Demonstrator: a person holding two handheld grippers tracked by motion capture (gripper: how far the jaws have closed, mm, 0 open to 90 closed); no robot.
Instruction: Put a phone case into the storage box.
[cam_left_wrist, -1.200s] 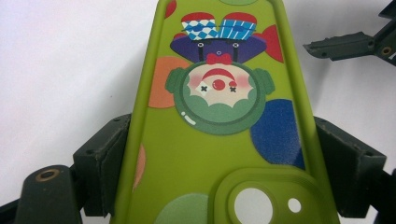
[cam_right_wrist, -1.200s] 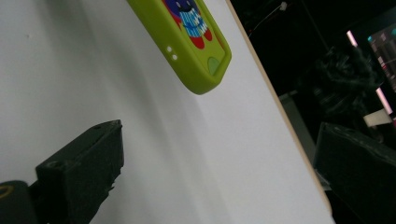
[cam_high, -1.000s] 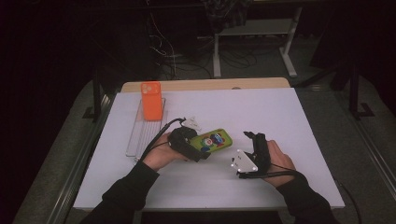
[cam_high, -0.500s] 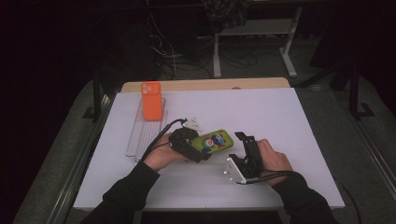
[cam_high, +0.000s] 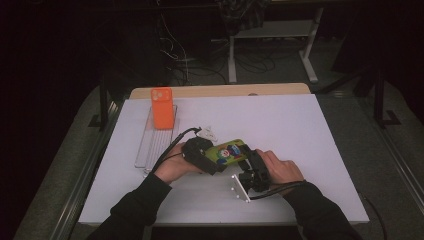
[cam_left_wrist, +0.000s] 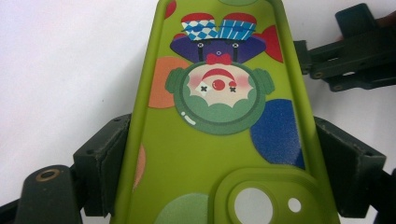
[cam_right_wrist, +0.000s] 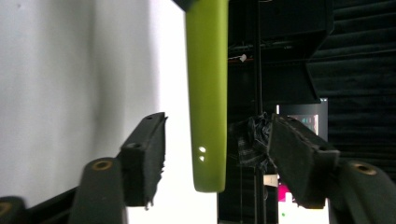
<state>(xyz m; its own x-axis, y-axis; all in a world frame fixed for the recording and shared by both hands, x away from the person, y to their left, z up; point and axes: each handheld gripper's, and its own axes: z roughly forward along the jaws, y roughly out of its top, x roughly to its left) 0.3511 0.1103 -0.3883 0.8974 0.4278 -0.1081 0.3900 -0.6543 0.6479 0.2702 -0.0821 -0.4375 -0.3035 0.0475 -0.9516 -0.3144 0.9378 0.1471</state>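
The left gripper (cam_left_wrist: 219, 186) clamps a lime-green clown-printed phone case (cam_left_wrist: 219, 140) by its long edges; the right gripper's (cam_right_wrist: 212, 154) closing jaws flank its end without touching.

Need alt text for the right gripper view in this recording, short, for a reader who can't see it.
The end of a green phone case, seen edge-on, hangs between the right gripper's two black jaws, which have just been closing and stand a little off it on both sides. A white table lies left, a dark room right.
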